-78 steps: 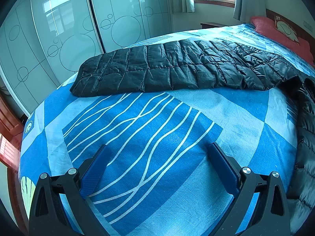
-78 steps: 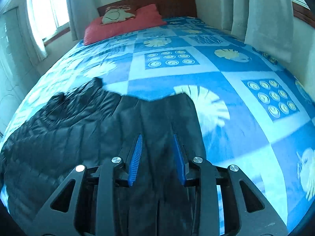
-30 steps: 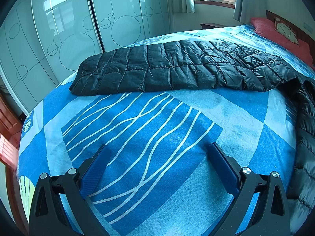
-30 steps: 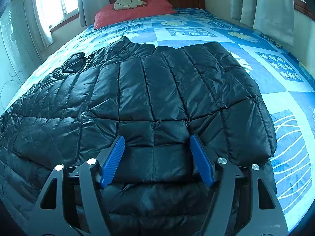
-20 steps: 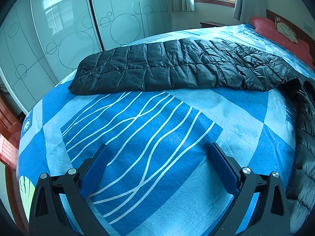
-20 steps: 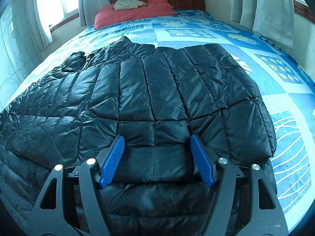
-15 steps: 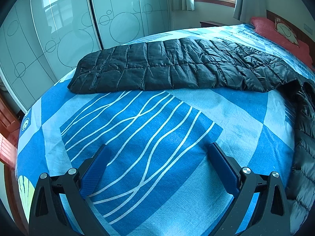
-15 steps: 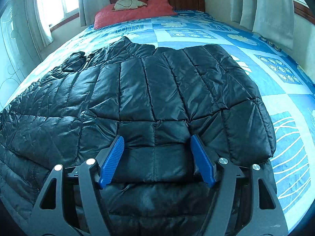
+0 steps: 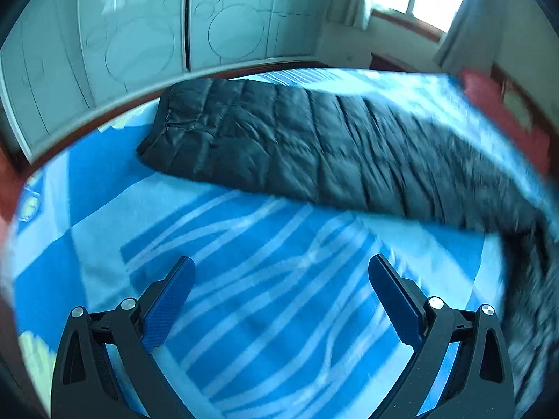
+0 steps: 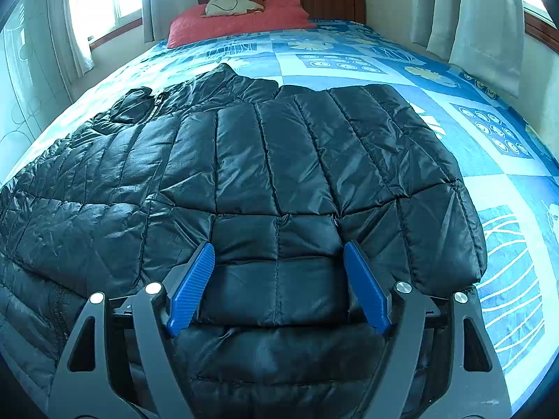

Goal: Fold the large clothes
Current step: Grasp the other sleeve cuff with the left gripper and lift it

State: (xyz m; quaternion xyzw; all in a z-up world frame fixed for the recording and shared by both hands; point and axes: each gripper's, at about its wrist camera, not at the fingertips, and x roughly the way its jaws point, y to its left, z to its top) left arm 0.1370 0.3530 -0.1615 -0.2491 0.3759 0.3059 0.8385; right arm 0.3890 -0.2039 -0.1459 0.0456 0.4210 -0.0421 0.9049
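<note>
Left wrist view, blurred. Left claw (image 9: 281, 288) stands wide open and empty over bare bed (image 9: 244, 314). One sleeve (image 9: 314, 153) of the jacket lies straight beyond it, unfolded, cuff toward the wardrobe (image 9: 139, 35), running rightward to the body at the frame's right edge.

Right wrist view, sharp. Right claw (image 10: 279, 281) is over the jacket (image 10: 262, 174); its jaws are opening, with quilted fabric lying between the pads but not pinched. The right-hand side looks turned in onto the body; I judge that fold done. Left: the long sleeve, then halving. The collar points to the pillow (image 10: 244, 17), the hem toward me; the long axis runs up the bed.
</note>
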